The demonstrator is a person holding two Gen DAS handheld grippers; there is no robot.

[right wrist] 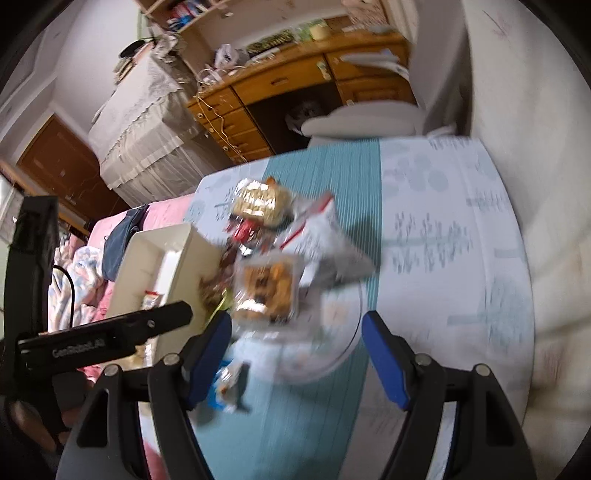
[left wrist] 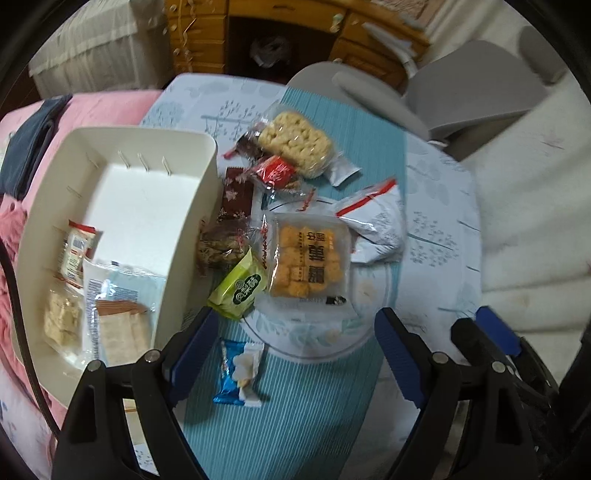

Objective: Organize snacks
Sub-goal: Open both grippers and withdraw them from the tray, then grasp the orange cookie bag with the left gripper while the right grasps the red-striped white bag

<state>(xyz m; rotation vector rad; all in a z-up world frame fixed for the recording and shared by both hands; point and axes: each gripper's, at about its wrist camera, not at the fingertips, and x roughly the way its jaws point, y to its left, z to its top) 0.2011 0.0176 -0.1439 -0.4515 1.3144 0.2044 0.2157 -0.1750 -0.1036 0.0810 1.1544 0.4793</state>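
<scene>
Snacks [left wrist: 309, 254]: heaped on table [left wrist: 436, 229] beside white bin [left wrist: 192, 206]; several packets already in bin. Left gripper [left wrist: 291, 354], right gripper [right wrist: 297, 356]: fingers apart, holding nothing.

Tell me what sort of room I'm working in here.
Probably a bedroom in a home: a wooden desk with drawers, pink bedding beside the table, and cluttered shelves on the wall.

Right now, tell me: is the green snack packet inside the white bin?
No, the green snack packet lies on the table just outside the white bin's wall.
</scene>
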